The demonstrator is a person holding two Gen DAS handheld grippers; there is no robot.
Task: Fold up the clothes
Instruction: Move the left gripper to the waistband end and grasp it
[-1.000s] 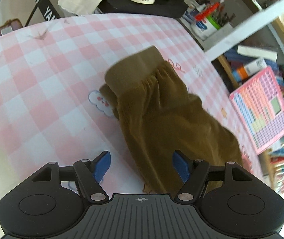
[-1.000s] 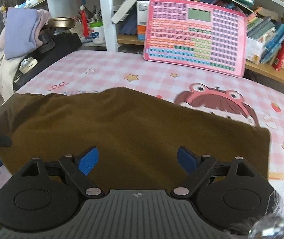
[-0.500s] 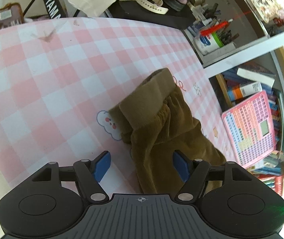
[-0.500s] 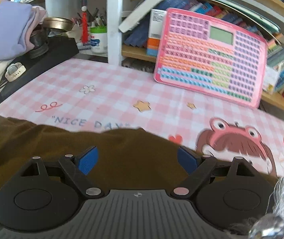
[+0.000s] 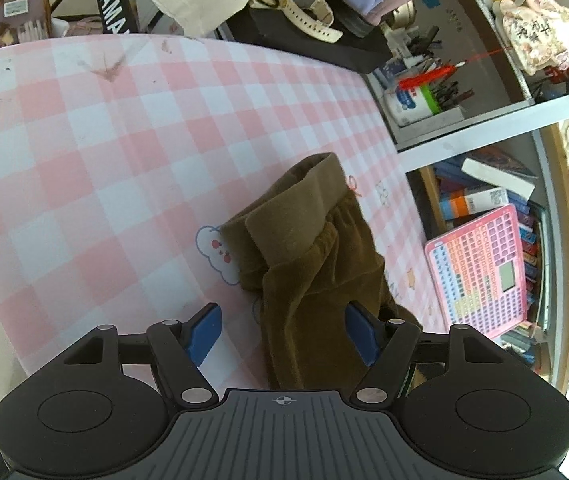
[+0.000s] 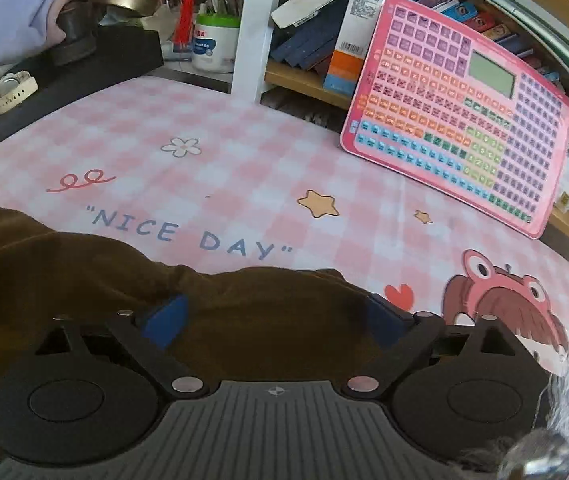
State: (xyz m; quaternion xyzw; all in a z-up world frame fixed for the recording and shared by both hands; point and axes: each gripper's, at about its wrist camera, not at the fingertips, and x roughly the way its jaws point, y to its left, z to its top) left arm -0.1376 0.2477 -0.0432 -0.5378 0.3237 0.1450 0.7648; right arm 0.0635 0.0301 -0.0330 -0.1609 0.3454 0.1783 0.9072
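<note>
A brown velvety garment (image 5: pixel 316 264) with an elastic waistband lies bunched on the pink checked tablecloth (image 5: pixel 84 160). In the left wrist view its waistband end points away from me. My left gripper (image 5: pixel 282 334) hovers open over the garment's near part, and the cloth runs down between the two blue pads (image 5: pixel 204 332). In the right wrist view the same garment (image 6: pixel 64 280) fills the lower left. My right gripper (image 6: pixel 274 320) is open just above its far edge, with the cloth under both fingers. Neither gripper pinches anything.
A pink button board (image 6: pixel 456 112) leans against a bookshelf (image 6: pixel 312 80) at the table's far side. A black case (image 5: pixel 316 40) with a white watch (image 5: pixel 312 4) and a lavender cloth pile (image 6: pixel 16 4) sits at one corner, beside a pen cup (image 6: pixel 214 44). The table's edge (image 5: pixel 4 344) is near my left gripper.
Both grippers have drawn back from the garment. It looks smaller and more bunched in the left view. In the right view its far edge has dropped, uncovering the "NICE DAY" print.
</note>
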